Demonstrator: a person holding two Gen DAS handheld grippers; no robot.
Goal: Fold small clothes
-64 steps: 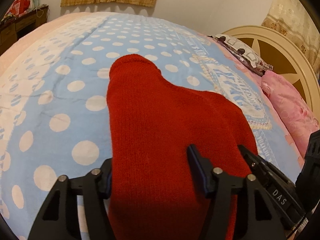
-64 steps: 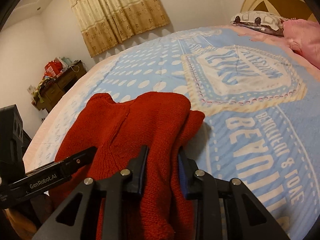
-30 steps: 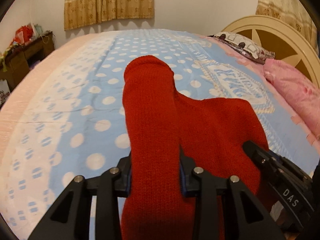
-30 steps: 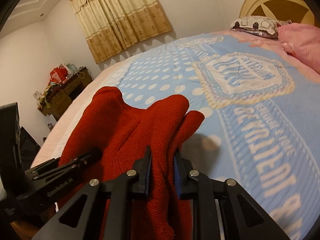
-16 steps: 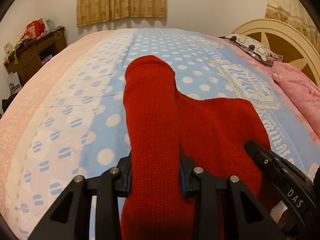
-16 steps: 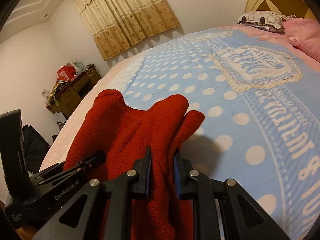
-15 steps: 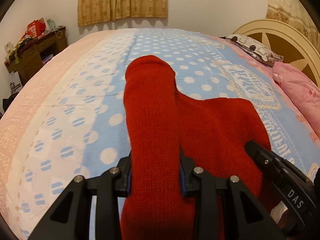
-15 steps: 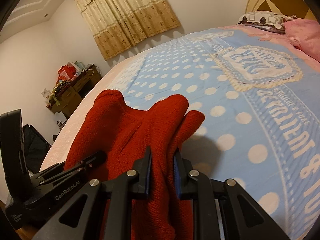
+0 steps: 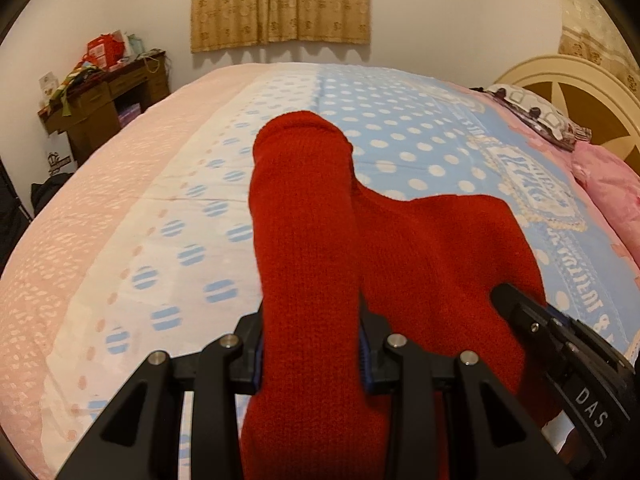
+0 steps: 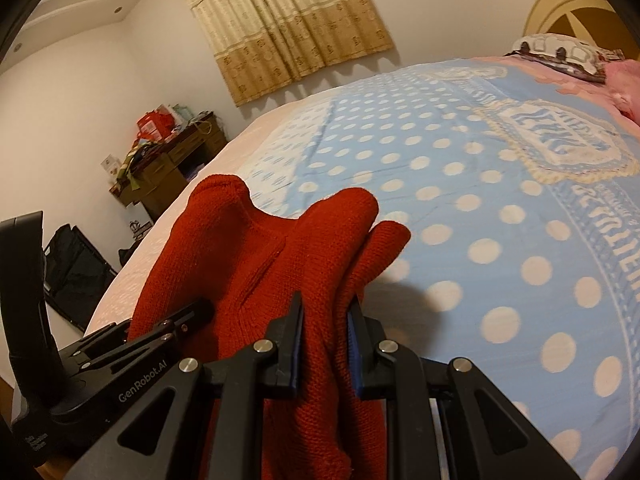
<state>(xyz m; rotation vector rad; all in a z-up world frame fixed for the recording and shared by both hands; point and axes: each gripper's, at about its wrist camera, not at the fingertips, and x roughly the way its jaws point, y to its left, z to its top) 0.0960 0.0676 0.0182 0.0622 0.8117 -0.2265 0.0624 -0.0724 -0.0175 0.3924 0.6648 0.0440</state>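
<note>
Only right view: sweater (image 10: 256, 264) slit, black bags (image 10: 74, 268)

A home bedroom: bed (image 9: 360, 92), pillows (image 9: 536, 114), curtains (image 9: 280, 0).

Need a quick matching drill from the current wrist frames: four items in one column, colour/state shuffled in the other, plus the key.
Items:
1. left gripper
2. red knitted garment
3. polka-dot bedspread
4. wooden desk

States:
A. light blue with white dots
B. brown, cluttered, against the wall
C. shut on a bunched band of fabric
D. held at two places, one by each gripper

Pairs: 1-C, 2-D, 3-A, 4-B
</note>
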